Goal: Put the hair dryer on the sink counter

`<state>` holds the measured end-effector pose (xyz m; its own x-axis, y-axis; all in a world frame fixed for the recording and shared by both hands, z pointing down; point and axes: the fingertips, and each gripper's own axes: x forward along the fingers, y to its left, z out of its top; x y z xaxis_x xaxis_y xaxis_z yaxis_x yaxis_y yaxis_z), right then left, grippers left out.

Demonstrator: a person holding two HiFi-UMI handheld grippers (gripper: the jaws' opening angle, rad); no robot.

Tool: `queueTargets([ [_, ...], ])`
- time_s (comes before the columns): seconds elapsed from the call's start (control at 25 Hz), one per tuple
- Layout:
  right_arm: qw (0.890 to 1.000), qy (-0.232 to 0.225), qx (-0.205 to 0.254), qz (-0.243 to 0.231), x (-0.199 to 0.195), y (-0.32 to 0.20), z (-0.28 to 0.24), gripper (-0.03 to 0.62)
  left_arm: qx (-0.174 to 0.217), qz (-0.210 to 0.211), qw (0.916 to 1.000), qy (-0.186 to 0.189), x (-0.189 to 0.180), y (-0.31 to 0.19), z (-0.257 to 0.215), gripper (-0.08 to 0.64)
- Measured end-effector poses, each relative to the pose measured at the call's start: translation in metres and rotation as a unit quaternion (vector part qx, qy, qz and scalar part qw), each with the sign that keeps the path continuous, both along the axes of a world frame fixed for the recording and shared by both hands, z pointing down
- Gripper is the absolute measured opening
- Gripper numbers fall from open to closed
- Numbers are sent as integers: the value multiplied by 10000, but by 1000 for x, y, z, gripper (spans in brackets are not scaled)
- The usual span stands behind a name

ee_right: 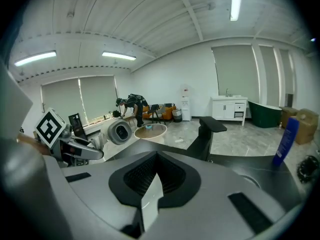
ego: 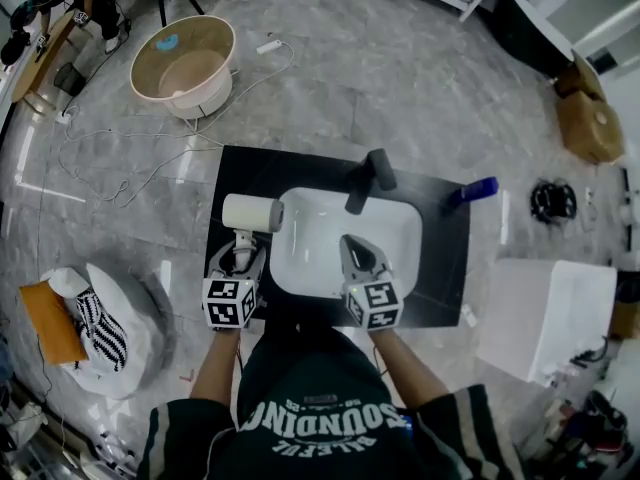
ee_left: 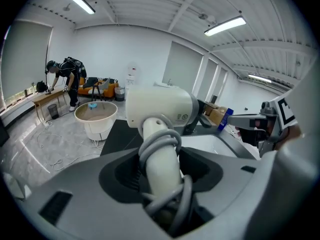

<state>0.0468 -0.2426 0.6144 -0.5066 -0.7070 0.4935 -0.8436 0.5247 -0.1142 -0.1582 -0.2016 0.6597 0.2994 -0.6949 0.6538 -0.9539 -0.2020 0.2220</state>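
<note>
A white hair dryer hovers over the left part of the black sink counter, beside the white basin. My left gripper is shut on its handle, which has the grey cord wound round it. In the left gripper view the dryer stands upright between the jaws of that gripper, barrel pointing sideways. My right gripper sits over the basin's front edge, shut with nothing in it. The right gripper view shows that gripper with jaws together and the dryer off to the left.
A black faucet stands behind the basin and a blue bottle lies at the counter's right end. On the floor are a round tub, loose cables, a white box and cardboard boxes. A person bends over a table far left.
</note>
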Motion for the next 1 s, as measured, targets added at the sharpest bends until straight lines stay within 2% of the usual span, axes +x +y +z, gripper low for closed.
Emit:
queueTargets([
  [0.4, 9992, 106, -358, 107, -6, 1, 26, 0, -492, 23, 9988, -36, -9, 8, 45, 219],
  [1.0, 9975, 197, -580, 352, -8, -12, 35, 0, -567, 193, 9981, -115, -19, -66, 69, 219],
])
